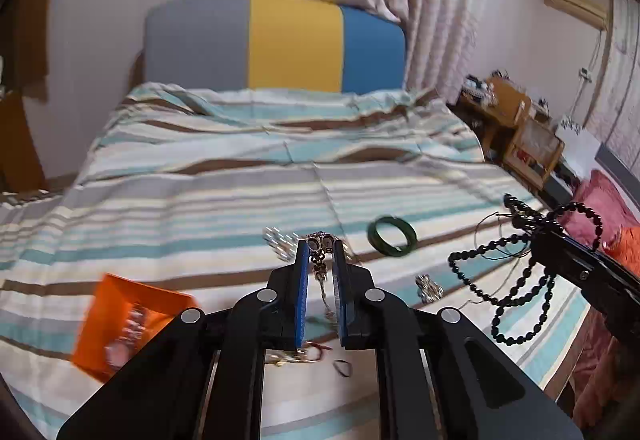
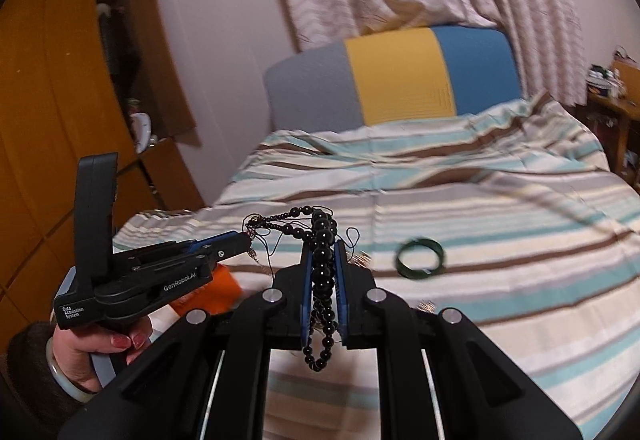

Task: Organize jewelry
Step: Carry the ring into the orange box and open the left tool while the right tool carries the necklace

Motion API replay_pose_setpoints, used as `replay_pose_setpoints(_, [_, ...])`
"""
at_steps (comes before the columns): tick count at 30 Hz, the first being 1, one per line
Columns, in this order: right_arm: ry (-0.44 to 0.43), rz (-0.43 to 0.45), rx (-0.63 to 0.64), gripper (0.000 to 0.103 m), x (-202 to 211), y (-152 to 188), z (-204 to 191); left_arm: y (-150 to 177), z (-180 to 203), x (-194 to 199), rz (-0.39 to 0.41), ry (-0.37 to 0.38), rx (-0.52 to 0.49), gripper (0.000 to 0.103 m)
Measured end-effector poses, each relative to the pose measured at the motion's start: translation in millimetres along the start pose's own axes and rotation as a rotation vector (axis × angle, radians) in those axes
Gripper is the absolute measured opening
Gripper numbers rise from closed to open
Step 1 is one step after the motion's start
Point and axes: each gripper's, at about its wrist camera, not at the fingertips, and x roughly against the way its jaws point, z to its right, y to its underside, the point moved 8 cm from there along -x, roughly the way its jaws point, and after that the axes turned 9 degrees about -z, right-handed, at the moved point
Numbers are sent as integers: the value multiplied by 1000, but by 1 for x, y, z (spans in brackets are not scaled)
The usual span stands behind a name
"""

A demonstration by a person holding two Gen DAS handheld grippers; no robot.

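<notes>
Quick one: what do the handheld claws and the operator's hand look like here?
Both claws, left claw and right claw, are matte black linkages with silver pivot pins and blue finger pads. The left unit has white "GenRobot.AI" and "Data Acquisition System" lettering. The left hand wears a dark sleeve, pale bangle and red nail polish.

orange box [image 1: 120,324] blurred (contents perhaps bracelets), small silver piece [image 1: 429,287] indistinct
</notes>
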Motion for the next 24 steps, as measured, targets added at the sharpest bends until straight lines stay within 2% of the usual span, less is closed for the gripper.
replay_pose_setpoints(8, [-82,47,83,9,-12,-40,-60,-19,-40,54,82,-9,67,11])
replay_pose_setpoints(16, [-173,39,135,9,-33,-64,-112,-37,-75,103,176,-45,113,11])
replay_pose_setpoints(19, [-196,28,146,9,-42,-65,-129,-35,-87,110,181,-61,124,11])
replay_pose_setpoints(24, [-226,-17,153,9,-65,-54,-150,-18,-103,100,147,-67,157,11])
